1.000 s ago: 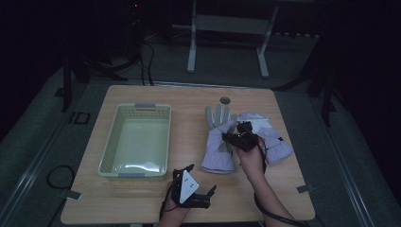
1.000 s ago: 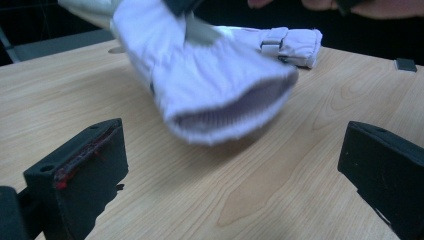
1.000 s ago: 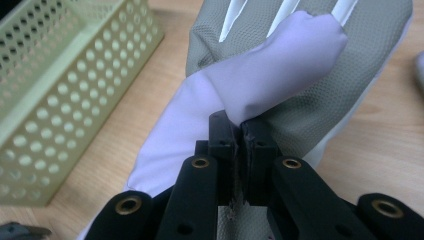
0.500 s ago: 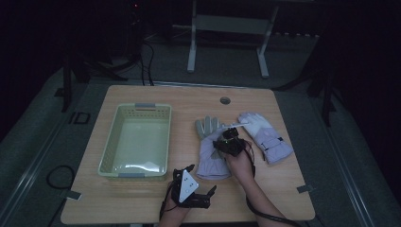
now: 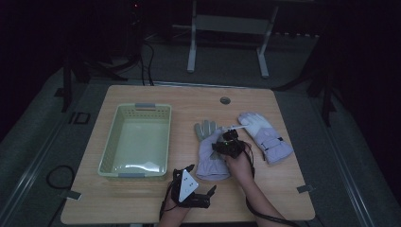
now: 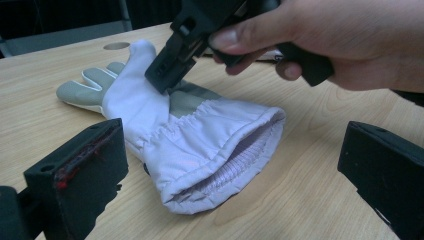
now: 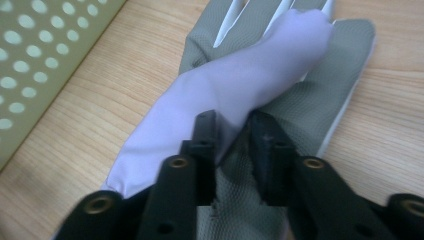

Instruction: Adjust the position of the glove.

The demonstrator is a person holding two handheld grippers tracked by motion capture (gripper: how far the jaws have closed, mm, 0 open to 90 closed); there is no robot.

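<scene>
Glove, near [image 5: 211, 153]: pale lilac with grey palm and fingers, lying flat on the desk [image 5: 156, 198] just right of centre, cuff toward the person, fingers pointing away. In the left gripper view the cuff [image 6: 235, 150] gaped open toward the camera; a lilac fold lay diagonally across the grey palm [image 7: 295, 107].

Right hand-held gripper [image 5: 227, 144]: set down on the glove's middle, its jaws closed to a narrow gap with a pinch of fabric between them (the fold appeared gathered there, likely so the glove could be lifted or dragged as one piece). The glove lay directly under and ahead of this gripper, touching it. The person's right hand [image 6: 320, 37] held the tool from above.

Left hand-held gripper [image 5: 189, 187]: resting low at the desk's near edge, jaws spread wide and holding nothing. The glove's cuff lay just ahead of it, between the lines of the two jaws but apart from them; it seemed parked to keep out of the working hand's way.

Second glove [image 5: 265, 135]: same make, lying to the right of the first, near but apart, untouched.

Basket [image 5: 109, 156]: pale green, perforated, at the left of the desk, well apart from both gloves (a probable destination, judged from its position).
</scene>
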